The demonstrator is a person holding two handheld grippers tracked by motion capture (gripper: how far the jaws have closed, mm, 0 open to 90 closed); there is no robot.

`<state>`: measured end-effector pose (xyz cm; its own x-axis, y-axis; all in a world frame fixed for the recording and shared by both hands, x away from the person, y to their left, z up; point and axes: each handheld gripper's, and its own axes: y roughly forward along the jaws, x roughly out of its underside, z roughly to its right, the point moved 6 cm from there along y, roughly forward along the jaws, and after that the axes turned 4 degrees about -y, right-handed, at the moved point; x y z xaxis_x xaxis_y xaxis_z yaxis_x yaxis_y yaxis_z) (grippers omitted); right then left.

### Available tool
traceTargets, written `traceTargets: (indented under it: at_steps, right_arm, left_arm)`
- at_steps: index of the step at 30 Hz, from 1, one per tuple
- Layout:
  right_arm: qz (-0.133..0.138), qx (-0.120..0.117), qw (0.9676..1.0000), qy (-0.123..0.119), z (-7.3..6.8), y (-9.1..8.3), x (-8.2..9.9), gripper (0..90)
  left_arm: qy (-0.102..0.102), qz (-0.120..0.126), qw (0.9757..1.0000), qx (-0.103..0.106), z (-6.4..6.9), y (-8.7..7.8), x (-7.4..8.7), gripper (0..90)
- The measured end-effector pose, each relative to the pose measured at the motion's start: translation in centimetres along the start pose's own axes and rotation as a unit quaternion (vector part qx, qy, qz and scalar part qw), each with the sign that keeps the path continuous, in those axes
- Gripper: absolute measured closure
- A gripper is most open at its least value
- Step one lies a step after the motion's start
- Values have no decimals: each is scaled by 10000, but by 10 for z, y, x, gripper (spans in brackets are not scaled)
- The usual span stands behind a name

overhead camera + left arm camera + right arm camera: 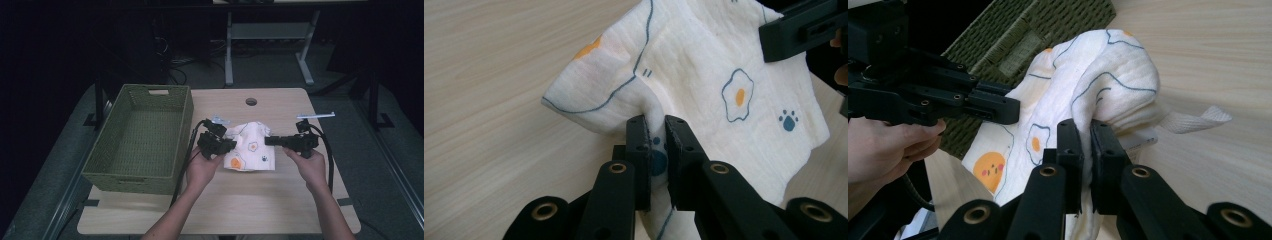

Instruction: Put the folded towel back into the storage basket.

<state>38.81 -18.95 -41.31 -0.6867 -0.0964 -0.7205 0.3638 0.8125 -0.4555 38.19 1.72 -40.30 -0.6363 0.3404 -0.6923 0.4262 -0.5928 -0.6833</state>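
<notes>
The cloth (251, 146), white with fried-egg and paw prints, hangs between the two grippers above the middle of the table (280, 205), right of the basket (142, 137). The left gripper (231, 144) is clenched on the cloth's left edge; in the left gripper view its jaws pinch a fold of fabric (704, 85). The right gripper (267, 141) is clenched on the cloth's right edge; in the right gripper view its jaws pinch a bunched fold (1098, 85), with a label tab (1198, 120) sticking out beside it. The basket stands at the table's left side.
</notes>
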Motion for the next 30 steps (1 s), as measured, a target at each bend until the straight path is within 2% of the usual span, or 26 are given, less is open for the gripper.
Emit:
traceTargets:
  at_steps: [7,16,30]
  right_arm:
    - [66,-36,10000,-48,-11,-1,-13,845]
    - [167,-143,9997,-122,-29,4,-34,845]
    - [241,-233,9990,-311,-58,18,-62,845]
  left_arm:
    - [11,40,10000,14,-4,-14,-8,823]
    - [-1,157,9999,56,-15,-41,-19,824]
    - [52,295,9995,-38,-34,-75,-29,823]
